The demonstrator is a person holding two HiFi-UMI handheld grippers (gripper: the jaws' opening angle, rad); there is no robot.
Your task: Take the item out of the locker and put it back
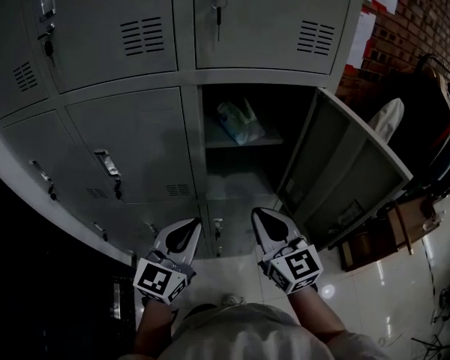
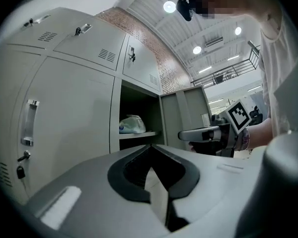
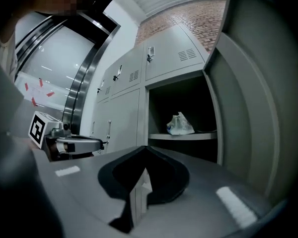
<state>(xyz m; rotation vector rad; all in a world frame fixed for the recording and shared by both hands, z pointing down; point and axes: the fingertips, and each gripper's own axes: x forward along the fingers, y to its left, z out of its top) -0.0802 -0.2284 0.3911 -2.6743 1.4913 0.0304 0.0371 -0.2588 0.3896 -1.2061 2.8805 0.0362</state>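
Observation:
The locker compartment [image 1: 244,171] stands open, its door [image 1: 349,167] swung out to the right. On its shelf [image 1: 266,141] lies a pale, crumpled plastic bag [image 1: 240,121], also seen in the left gripper view [image 2: 131,124] and the right gripper view [image 3: 180,124]. My left gripper [image 1: 187,227] and right gripper [image 1: 264,217] are held side by side, level, in front of and below the opening, well short of the bag. Both show their jaws pressed together with nothing between them: left gripper [image 2: 153,175], right gripper [image 3: 140,178].
Closed locker doors [image 1: 131,148] fill the left and top; a key [image 1: 218,0] hangs in the upper door. The open door [image 3: 253,108] walls off the right side. Clutter and a brick wall [image 1: 416,21] lie to the right on the tiled floor [image 1: 390,291].

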